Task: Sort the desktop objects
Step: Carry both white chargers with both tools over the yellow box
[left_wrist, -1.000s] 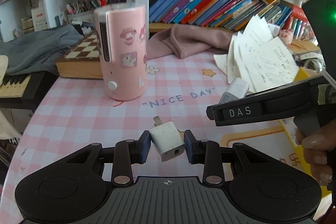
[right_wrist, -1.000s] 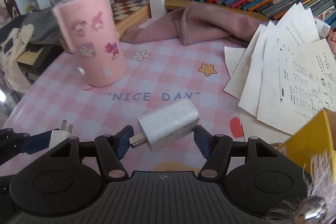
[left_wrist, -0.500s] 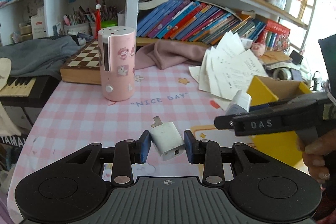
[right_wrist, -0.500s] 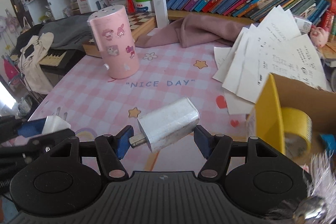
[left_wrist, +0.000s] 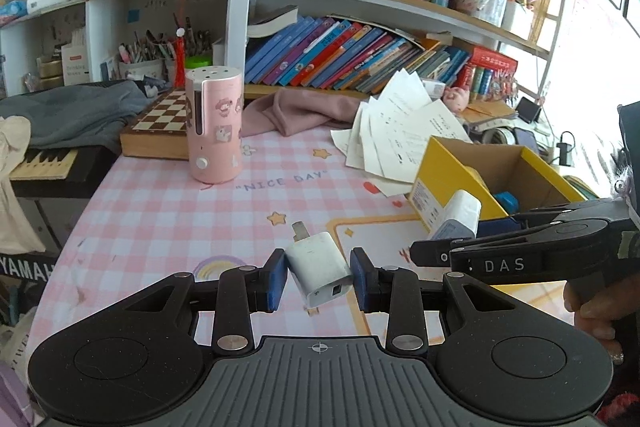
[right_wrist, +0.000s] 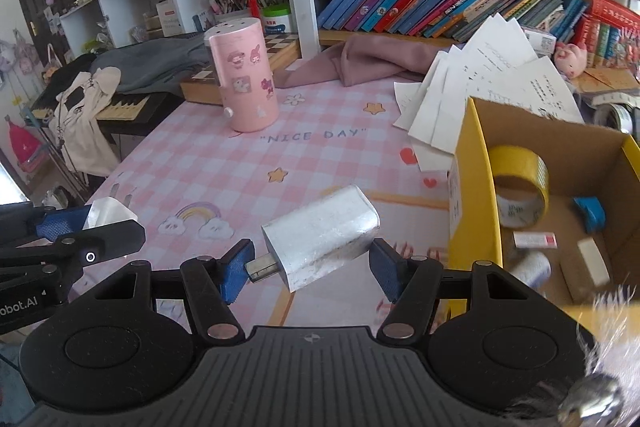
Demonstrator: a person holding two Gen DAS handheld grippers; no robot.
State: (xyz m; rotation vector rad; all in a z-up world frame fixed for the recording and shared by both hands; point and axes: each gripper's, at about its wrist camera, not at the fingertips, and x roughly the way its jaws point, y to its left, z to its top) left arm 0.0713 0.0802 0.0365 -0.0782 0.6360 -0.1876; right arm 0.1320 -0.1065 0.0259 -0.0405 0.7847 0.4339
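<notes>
While left view hides it, right shows tape roll (right_wrist: 520,183) in box (right_wrist: 472,187).

A home study corner: crowded bookshelves (left_wrist: 360,59), a pen pot (left_wrist: 140,67), a chessboard (left_wrist: 160,115) and a pink-checked desk (right_wrist: 224,163).

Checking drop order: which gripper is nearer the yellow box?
Right. The right gripper, holding a long charger, sits just beside the yellow box. The left gripper, holding a small charger, is farther out over the table.
</notes>
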